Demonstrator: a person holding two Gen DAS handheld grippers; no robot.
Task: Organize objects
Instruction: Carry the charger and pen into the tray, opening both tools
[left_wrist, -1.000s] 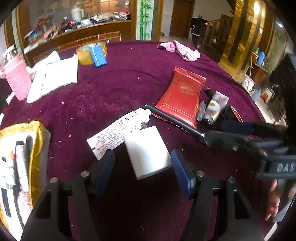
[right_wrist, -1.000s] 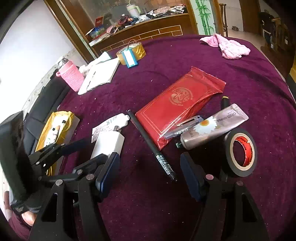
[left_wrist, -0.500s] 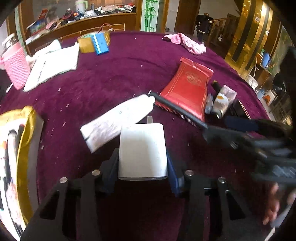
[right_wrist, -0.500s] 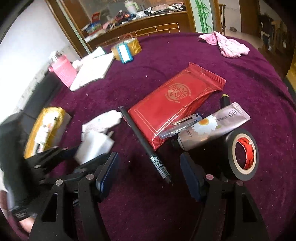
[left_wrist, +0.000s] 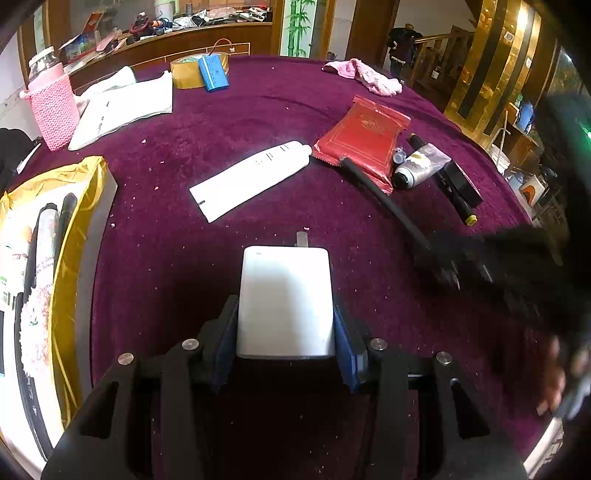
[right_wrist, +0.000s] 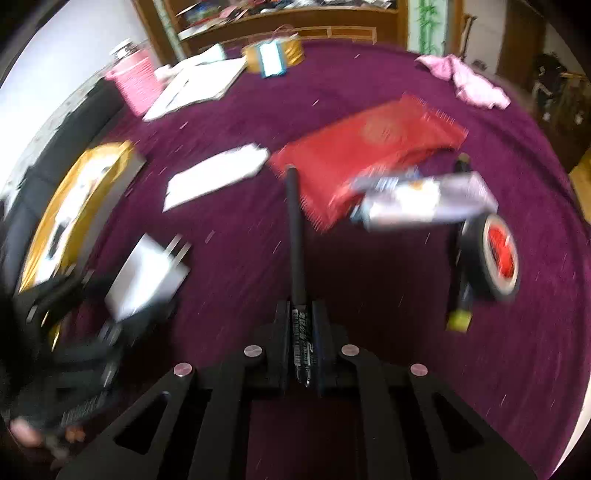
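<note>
Two grippers at work over a round table (left_wrist: 258, 110) with a purple velvet cover. Left gripper (left_wrist: 284, 328): blue-padded fingers (left_wrist: 225, 332) pressed on both sides of a white plug adapter (left_wrist: 285, 299), prongs pointing away from the camera, adapter at near centre of the left wrist view. Right gripper (right_wrist: 301, 332): fingers drawn in tight around the printed end of a black pen (right_wrist: 297, 236); the pen's shaft runs out ahead, its far tip next to the near edge of a red foil packet (right_wrist: 369, 147). Right wrist view is motion-blurred.

On the cloth, mid-table: a flat white tube (left_wrist: 255, 177) lying at a slant, its cap end close to the red packet. Right of the packet, a silver tube with a flower print (right_wrist: 424, 199), a roll of black tape with a red core (right_wrist: 491, 254), and a dark marker with a yellow end (right_wrist: 458, 317) beside the roll.

Near left: an open box lined in gold fabric (left_wrist: 74, 258), pens and a tube lying inside.

Far left: a bottle in a pink knitted sleeve (left_wrist: 51, 107), white papers (left_wrist: 125, 107), a roll of tan tape (left_wrist: 184, 72) with a blue battery pack (left_wrist: 212, 72) leaning on it. Far right: a pink cloth (left_wrist: 365, 75).
</note>
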